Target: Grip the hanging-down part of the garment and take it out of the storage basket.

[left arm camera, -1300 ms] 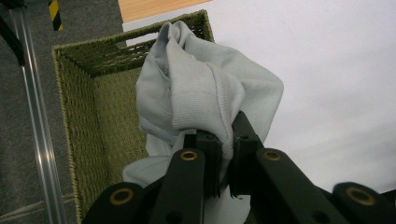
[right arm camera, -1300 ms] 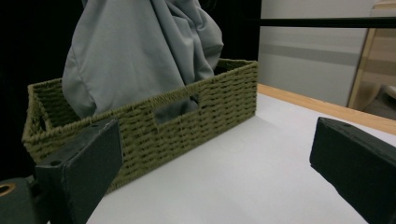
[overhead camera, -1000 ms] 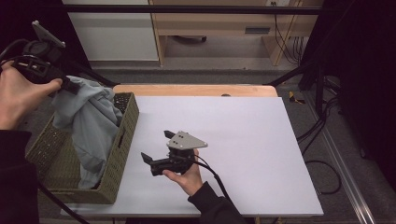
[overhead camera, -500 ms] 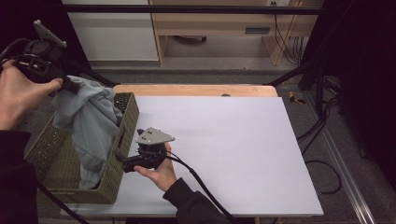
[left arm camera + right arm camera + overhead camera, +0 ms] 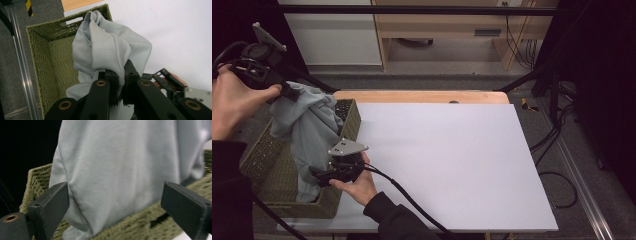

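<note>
A: Where is the grey cloth [image 5: 309,132]?

B: At the left of the high view. It hangs from up high down into the green woven basket [image 5: 264,155].

A: What holds it up?

B: The left gripper [image 5: 287,92], at the upper left. Its jaws are squeezed tight on a thick folded edge of the cloth [image 5: 110,53].

A: And the other claw?

B: The right gripper [image 5: 319,176] is low at the left, by the basket's near wall. Its jaws are wide apart, one on each side of the hanging cloth [image 5: 120,175], and they grip nothing.

A: What is under it all?

B: A white table [image 5: 452,160].
</note>
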A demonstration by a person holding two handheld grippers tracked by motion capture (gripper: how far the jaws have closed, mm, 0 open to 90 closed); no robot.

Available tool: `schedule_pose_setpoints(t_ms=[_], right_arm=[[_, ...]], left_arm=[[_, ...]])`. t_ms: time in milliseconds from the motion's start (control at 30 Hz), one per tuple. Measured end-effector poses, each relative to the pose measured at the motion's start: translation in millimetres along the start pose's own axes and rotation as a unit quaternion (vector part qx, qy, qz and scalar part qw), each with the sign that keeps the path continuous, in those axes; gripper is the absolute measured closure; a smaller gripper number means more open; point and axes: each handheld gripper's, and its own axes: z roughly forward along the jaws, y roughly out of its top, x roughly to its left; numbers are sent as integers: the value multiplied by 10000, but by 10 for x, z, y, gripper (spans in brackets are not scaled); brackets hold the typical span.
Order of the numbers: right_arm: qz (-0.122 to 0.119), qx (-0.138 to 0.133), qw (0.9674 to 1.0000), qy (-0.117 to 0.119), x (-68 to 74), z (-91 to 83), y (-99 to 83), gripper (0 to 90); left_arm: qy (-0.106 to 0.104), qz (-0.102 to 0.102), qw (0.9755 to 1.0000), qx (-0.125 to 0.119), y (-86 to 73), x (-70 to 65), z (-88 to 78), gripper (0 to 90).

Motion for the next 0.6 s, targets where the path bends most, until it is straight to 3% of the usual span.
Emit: schedule_pose_setpoints(t_ms=[100,133,167,333,400,433,600], right_arm=[[16,114,9999,-2,57,91,-22,156],[-104,131,9999,-7,53,119,-32,180],[-31,153,9999,-35,70,141,-34,228],[-131,285,9993,-190,84,201,-18,564],[-144,313,9991,-251,70,193,-4,738],[-32,361,9990,-271,69,178,8,805],[-122,338,9991,-206,6,80,50,852]], left_arm=[[-29,-2,10000,-27,-10,11,-12,846],[-39,3,10000,-33,-13,15,-15,846],[-40,2,10000,-45,-16,15,-14,846],[-39,11,10000,-27,-24,14,-1,846],[-34,6,10000,-30,-26,18,4,846],[-30,-1,10000,-30,-28,21,4,846],[-37,-26,9999,-91,-44,45,-17,846]])
